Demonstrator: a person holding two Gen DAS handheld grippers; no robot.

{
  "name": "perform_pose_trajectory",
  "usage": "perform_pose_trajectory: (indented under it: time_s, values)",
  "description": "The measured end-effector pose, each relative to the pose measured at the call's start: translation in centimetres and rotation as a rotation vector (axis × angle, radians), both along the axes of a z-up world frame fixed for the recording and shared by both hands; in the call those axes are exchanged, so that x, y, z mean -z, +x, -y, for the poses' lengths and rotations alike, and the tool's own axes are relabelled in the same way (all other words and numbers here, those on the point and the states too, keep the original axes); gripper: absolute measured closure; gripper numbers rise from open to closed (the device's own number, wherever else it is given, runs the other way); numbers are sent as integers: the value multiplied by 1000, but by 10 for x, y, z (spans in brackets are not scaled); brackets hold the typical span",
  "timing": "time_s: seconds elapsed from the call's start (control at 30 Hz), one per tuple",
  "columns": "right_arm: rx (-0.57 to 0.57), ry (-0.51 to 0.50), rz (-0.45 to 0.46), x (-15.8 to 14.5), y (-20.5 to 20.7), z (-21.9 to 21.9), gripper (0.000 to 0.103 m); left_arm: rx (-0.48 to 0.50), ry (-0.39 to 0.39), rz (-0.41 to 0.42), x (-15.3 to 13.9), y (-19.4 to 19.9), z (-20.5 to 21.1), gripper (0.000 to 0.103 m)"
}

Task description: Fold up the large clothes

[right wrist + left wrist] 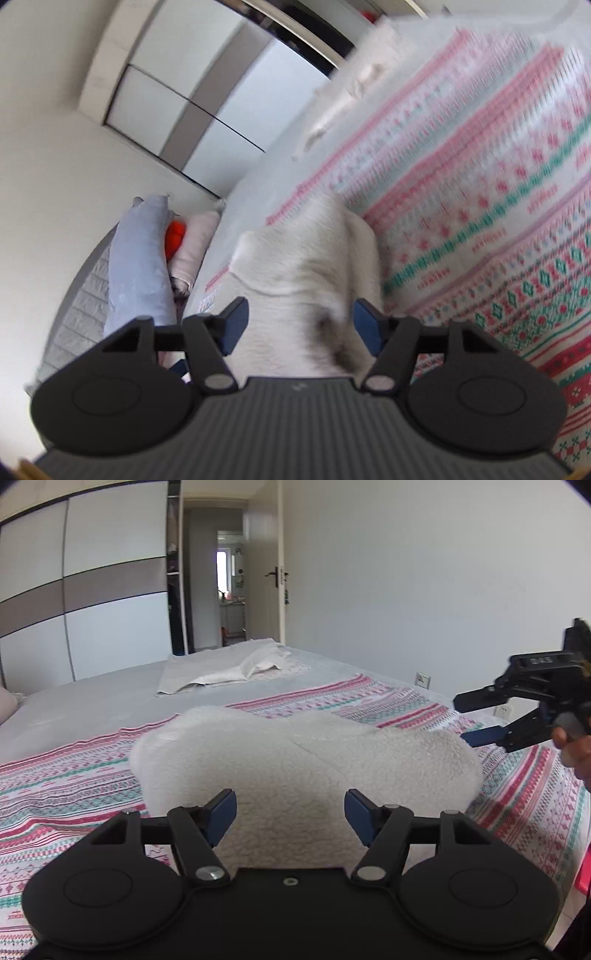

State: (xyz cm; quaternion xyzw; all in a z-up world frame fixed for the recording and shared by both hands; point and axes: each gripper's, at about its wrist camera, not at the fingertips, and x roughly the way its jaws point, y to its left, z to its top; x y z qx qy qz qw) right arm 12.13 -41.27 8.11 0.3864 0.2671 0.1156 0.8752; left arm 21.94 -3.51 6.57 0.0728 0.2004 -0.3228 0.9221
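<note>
Fleecy white garment sits bundled on the patterned bedspread; left gripper is released, clear of it. Right gripper, blurred, also released; springy folds could flop open unpinned.

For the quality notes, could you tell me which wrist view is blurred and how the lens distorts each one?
Left wrist view: sharp, evenly daylit; fisheye bows the wardrobe and bed edges. Right wrist view: tilted and motion-smeared, worst on the patterned bedspread; the white fleece garment is soft-edged, while the right gripper stays crisp.
</note>
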Motion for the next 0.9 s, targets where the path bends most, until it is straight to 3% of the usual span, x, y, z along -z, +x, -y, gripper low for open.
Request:
perform_pose_trajectory:
  time_s: [0.07, 0.17, 0.23, 0.43, 0.63, 0.8, 0.9]
  values:
    - [-17, -93, 43, -13, 0, -23, 48, -18, -1, -2, -1, 1, -1, 39]
    - [-8, -324, 73, -27, 15, -68, 48, -22, 20, -49, 6, 5, 4, 39]
    - [-1, -440, 35, -23, 26, -92, 48, -5, 66, -101, 18, 9, 12, 41]
    - [-36, -646, -118, 24, 37, -121, 50, 14, 151, -62, 30, -8, 22, 40]
    - [-17, -728, -113, 30, 26, -134, 50, -13, 184, -33, 27, -21, 22, 39]
    - [7, -768, -71, 26, 14, -143, 49, -45, 147, -76, 22, -27, 8, 39]
    - [16, -769, -74, 23, 9, -143, 47, -102, 145, -113, 24, -31, 0, 33]
